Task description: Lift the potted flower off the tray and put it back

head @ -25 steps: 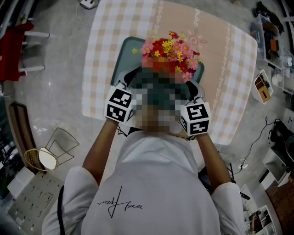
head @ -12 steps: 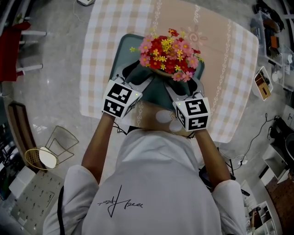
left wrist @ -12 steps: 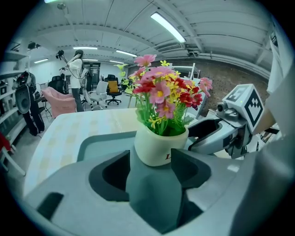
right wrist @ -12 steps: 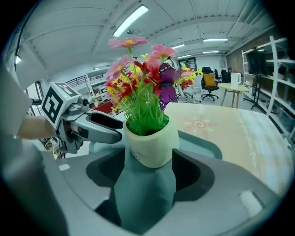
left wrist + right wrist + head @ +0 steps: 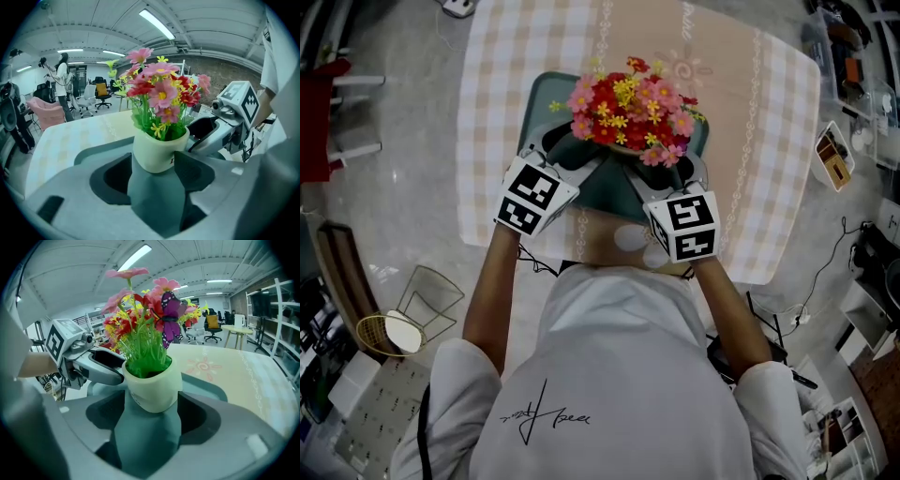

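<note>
The pot (image 5: 159,150) stands straight up on the tray (image 5: 539,98), with its flowers (image 5: 628,108) pointing up. My left tongs (image 5: 577,155) and right tongs (image 5: 666,169) have just been opening. The pot is between both pairs of jaws, but they have let go. The tray sits on a table (image 5: 750,112) with a checked cloth. Far off I see chairs (image 5: 91,98), long lights (image 5: 157,23) and a person (image 5: 61,79).
</note>
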`<act>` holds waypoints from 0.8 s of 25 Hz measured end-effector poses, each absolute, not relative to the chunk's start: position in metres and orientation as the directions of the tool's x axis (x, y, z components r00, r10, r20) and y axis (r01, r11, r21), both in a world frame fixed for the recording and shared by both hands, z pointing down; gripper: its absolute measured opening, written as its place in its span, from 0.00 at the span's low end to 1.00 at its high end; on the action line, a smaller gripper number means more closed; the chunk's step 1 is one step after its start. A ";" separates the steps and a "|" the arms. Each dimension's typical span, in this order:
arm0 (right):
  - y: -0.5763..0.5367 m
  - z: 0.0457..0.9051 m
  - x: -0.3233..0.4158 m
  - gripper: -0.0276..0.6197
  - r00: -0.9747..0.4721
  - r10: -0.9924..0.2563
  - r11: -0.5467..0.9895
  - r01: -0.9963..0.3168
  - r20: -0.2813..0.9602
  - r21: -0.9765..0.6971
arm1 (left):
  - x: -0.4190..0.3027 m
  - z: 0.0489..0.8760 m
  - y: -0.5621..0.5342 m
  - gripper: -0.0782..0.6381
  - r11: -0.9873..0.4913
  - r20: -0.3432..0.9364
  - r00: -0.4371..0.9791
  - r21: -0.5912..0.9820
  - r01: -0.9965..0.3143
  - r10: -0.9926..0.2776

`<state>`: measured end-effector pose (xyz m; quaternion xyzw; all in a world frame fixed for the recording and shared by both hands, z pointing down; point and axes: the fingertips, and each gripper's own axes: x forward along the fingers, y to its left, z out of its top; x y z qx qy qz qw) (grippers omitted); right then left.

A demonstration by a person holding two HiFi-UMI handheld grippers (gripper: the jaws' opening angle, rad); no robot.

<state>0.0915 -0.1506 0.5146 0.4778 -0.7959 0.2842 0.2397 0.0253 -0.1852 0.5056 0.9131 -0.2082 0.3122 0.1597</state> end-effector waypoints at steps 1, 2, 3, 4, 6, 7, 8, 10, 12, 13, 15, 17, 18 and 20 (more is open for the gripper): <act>-0.151 0.515 0.091 0.57 -0.429 -0.625 0.381 -0.897 0.652 -0.225 | 0.026 0.506 -0.185 0.50 -0.866 0.635 0.722 0.164 -0.473 -0.274; -0.152 0.515 0.091 0.57 -0.429 -0.627 0.381 -0.897 0.650 -0.225 | 0.026 0.506 -0.185 0.50 -0.869 0.633 0.725 0.165 -0.467 -0.269; -0.153 0.515 0.091 0.57 -0.429 -0.628 0.381 -0.897 0.650 -0.225 | 0.026 0.506 -0.186 0.50 -0.872 0.632 0.729 0.166 -0.460 -0.264; -0.154 0.516 0.091 0.58 -0.429 -0.628 0.381 -0.897 0.649 -0.223 | 0.027 0.506 -0.186 0.50 -0.876 0.631 0.732 0.166 -0.452 -0.258; -0.156 0.517 0.091 0.58 -0.429 -0.630 0.383 -0.897 0.648 -0.222 | 0.028 0.507 -0.185 0.50 -0.888 0.633 0.736 0.162 -0.431 -0.242; -0.156 0.517 0.091 0.58 -0.430 -0.630 0.384 -0.896 0.647 -0.221 | 0.030 0.508 -0.184 0.50 -0.895 0.635 0.736 0.156 -0.419 -0.234; -0.157 0.517 0.091 0.58 -0.431 -0.630 0.385 -0.896 0.646 -0.221 | 0.031 0.509 -0.184 0.50 -0.901 0.638 0.735 0.149 -0.408 -0.228; -0.157 0.518 0.090 0.59 -0.432 -0.628 0.389 -0.895 0.647 -0.220 | 0.033 0.510 -0.184 0.51 -0.909 0.641 0.736 0.142 -0.392 -0.217; -0.158 0.518 0.089 0.59 -0.433 -0.628 0.394 -0.894 0.647 -0.215 | 0.033 0.511 -0.186 0.52 -0.910 0.635 0.743 0.147 -0.387 -0.214; -0.159 0.519 0.089 0.60 -0.432 -0.629 0.397 -0.893 0.647 -0.210 | 0.033 0.512 -0.187 0.55 -0.910 0.629 0.747 0.150 -0.387 -0.214; -0.159 0.519 0.089 0.61 -0.428 -0.630 0.405 -0.893 0.648 -0.196 | 0.033 0.512 -0.188 0.56 -0.911 0.619 0.756 0.155 -0.382 -0.212; -0.159 0.519 0.088 0.61 -0.422 -0.632 0.408 -0.894 0.650 -0.184 | 0.034 0.511 -0.187 0.56 -0.916 0.613 0.763 0.155 -0.369 -0.203; -0.160 0.520 0.089 0.61 -0.420 -0.634 0.407 -0.895 0.650 -0.182 | 0.036 0.512 -0.186 0.56 -0.920 0.612 0.767 0.156 -0.358 -0.195; -0.161 0.522 0.090 0.61 -0.416 -0.635 0.400 -0.898 0.652 -0.183 | 0.040 0.513 -0.183 0.56 -0.929 0.612 0.773 0.162 -0.332 -0.169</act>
